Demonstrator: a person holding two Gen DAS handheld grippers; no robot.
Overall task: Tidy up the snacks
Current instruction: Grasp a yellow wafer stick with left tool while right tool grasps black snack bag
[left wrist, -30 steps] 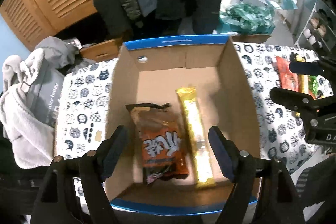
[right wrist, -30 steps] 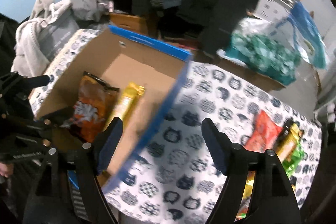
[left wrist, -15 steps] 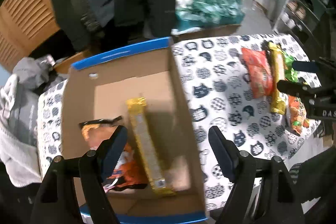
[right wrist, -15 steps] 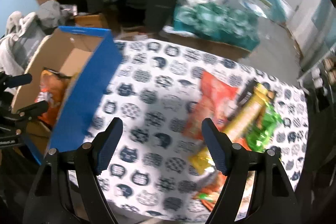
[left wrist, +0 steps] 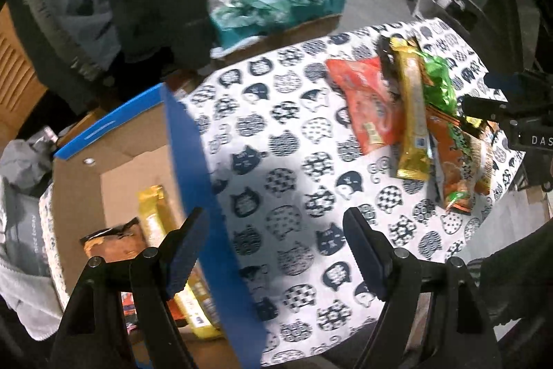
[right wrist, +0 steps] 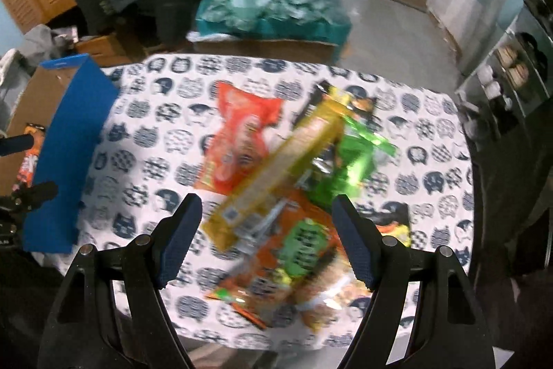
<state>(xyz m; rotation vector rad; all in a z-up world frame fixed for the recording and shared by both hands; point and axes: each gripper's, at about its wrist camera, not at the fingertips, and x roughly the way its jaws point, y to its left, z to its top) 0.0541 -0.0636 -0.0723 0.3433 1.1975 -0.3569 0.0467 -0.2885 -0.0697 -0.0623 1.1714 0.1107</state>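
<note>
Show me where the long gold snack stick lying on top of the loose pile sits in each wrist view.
Left wrist view: the long gold snack stick is at upper right, running almost top to bottom over the pile.
Right wrist view: it is at centre, slanting from lower left to upper right, just above the open jaws.
Shared landmark: the red-orange snack packet lies immediately to its left in both.

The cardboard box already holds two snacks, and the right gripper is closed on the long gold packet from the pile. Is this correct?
Not quite. The right gripper is open and empty, above the pile; the long gold packet lies loose, as the right wrist view shows. The cardboard box does hold two snacks.
</note>
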